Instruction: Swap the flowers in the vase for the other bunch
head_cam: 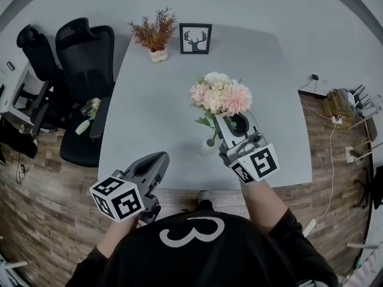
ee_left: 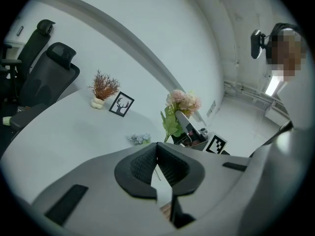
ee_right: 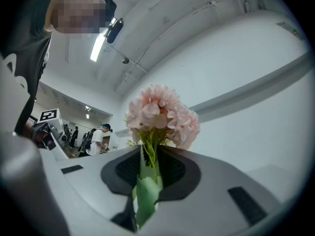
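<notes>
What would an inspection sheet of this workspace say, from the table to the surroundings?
Surface: light grey table, mostly bare.
Job's things: pink bouquet held above the table by its stems; small greyish-blue cluster on the table near it, vase or flowers, cannot tell.
Clutter: dried reddish plant in a white pot; framed deer picture; pale bundle on a chair.
Grippers: right gripper shut on the bouquet's stems; left gripper shut, empty.
Cables: white cable on the floor, right of the table.
Surroundings: black office chairs, wood floor, distant people.
</notes>
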